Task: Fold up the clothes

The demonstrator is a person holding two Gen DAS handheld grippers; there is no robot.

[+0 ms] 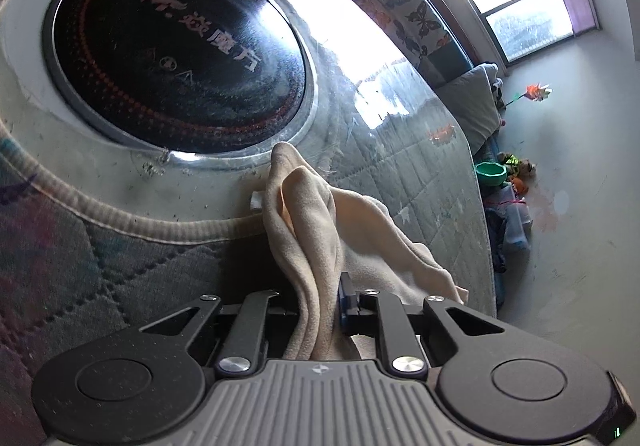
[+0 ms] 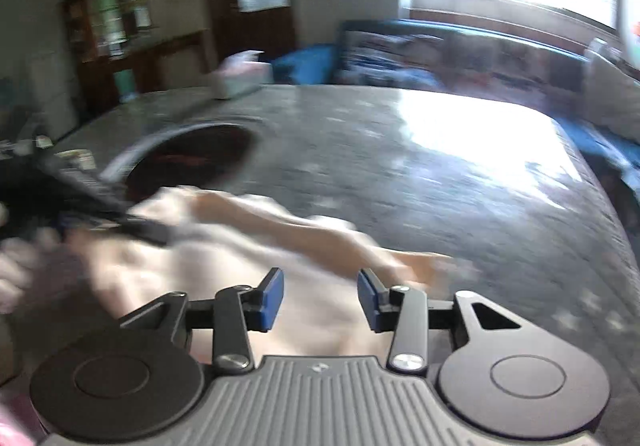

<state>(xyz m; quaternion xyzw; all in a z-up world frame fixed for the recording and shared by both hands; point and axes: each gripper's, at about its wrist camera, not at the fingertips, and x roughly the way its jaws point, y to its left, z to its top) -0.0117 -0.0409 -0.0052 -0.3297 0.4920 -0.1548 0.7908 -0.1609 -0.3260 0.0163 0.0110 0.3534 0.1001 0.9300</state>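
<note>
A cream cloth garment [image 1: 316, 230] hangs bunched from my left gripper [image 1: 320, 302], which is shut on it and holds it above the table. In the right wrist view the same cream cloth [image 2: 248, 242] lies spread and blurred on the table, with the left gripper [image 2: 116, 217] at its left end. My right gripper [image 2: 320, 300] is open, its blue pads [image 2: 270, 300] apart just above the cloth's near part, holding nothing.
The table [image 1: 420, 181] has a quilted cover under clear plastic and a round black induction plate [image 1: 176, 53] set in it. A tissue box [image 2: 240, 75] stands at the far edge. A sofa [image 2: 460, 53], a window and toys on the floor [image 1: 512, 173] lie beyond.
</note>
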